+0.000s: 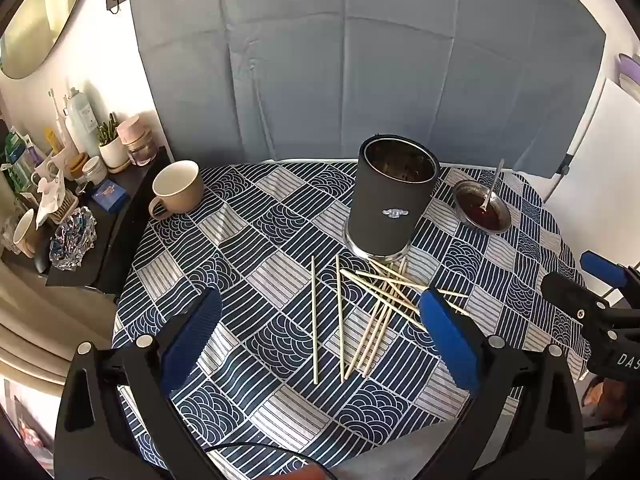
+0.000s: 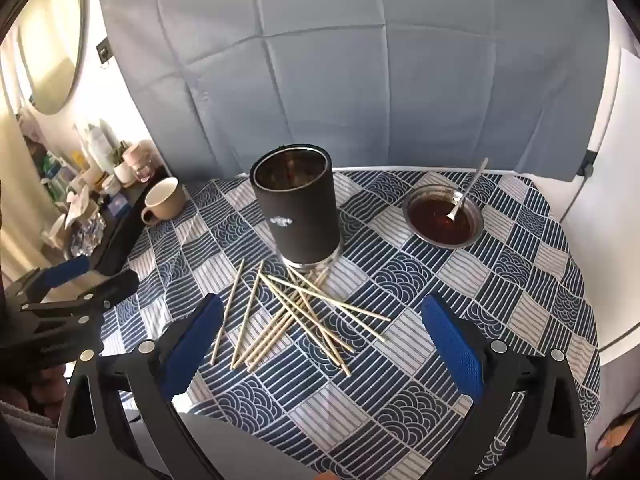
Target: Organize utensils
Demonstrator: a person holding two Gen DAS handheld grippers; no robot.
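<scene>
Several pale wooden chopsticks (image 1: 376, 304) lie scattered in a loose pile on the patterned tablecloth, just in front of a tall black cylindrical holder (image 1: 390, 196) that stands upright with its mouth open. The same pile (image 2: 296, 312) and holder (image 2: 298, 208) show in the right wrist view. My left gripper (image 1: 320, 308) is open and empty, above the near side of the pile. My right gripper (image 2: 320, 312) is open and empty, also above the pile. Each gripper shows at the edge of the other's view: the right gripper (image 1: 592, 280), the left gripper (image 2: 96, 276).
A beige mug (image 1: 178, 190) stands at the table's back left. A metal bowl of dark sauce (image 1: 482, 206) with a spoon stands at the back right. A cluttered dark shelf (image 1: 80, 208) runs along the left. A grey cloth backdrop (image 1: 360, 60) hangs behind.
</scene>
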